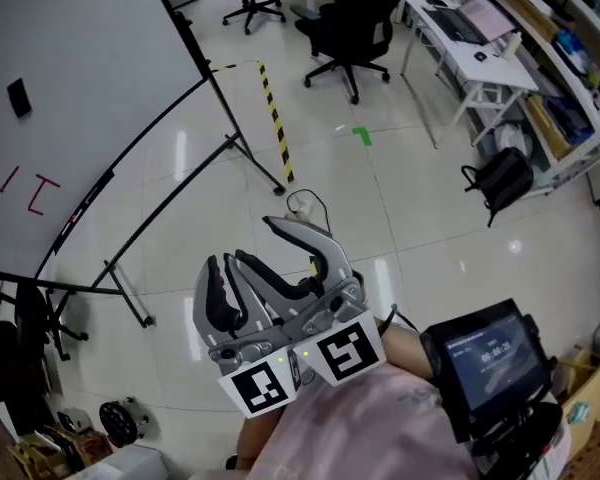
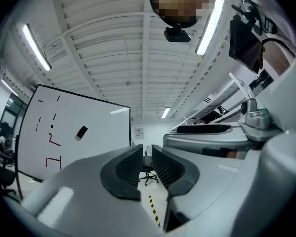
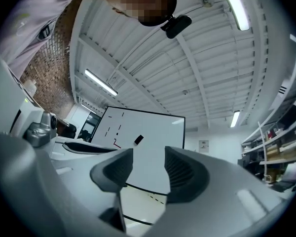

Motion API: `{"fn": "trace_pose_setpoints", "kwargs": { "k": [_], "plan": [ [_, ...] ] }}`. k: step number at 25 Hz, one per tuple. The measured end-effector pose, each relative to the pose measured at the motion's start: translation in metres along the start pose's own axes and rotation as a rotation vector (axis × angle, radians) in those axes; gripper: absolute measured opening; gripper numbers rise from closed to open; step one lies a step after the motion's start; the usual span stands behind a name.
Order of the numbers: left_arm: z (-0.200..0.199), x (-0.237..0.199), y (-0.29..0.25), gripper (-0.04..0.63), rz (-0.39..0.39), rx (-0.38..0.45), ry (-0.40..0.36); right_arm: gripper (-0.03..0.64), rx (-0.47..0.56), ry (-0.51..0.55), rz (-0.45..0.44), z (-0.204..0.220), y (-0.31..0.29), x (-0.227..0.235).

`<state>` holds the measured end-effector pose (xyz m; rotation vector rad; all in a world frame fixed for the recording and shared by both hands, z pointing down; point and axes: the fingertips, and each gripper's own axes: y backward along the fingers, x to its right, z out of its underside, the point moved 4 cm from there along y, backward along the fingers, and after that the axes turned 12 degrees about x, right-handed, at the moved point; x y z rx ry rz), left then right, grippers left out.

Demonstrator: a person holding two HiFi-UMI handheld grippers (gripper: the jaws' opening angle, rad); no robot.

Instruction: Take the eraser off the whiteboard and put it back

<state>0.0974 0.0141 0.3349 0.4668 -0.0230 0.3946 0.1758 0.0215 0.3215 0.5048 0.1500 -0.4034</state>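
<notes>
The eraser (image 1: 18, 97) is stuck on the whiteboard (image 1: 100, 58), above some red scribbles (image 1: 25, 190) that I can't read as words. The left tool (image 2: 147, 152) is clenched on nothing and the right tool (image 3: 149, 156) is released, both well apart from the eraser.

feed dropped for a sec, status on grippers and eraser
Left gripper shut, empty; right gripper open, empty. Small black rectangular eraser on the white whiteboard, untouched. Nothing seen in the way.

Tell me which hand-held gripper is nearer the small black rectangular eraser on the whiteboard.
Left, slightly. The left hand-held gripper is on the whiteboard's side, the right hand-held gripper beside it; both far from the eraser.
</notes>
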Motion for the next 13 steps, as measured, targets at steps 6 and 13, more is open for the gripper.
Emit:
{"fn": "trace_pose_setpoints", "kwargs": {
  "k": [6,13],
  "plan": [
    [0.006,-0.012,0.001,0.046,-0.099,-0.064,-0.131,0.199,-0.004,-0.055,-0.094,0.016,-0.016,-0.006],
    [-0.014,-0.126,0.028,0.038,-0.184,-0.122,-0.262,0.199,0.095,-0.121,-0.209,0.001,-0.093,-0.103]
  ]
}}
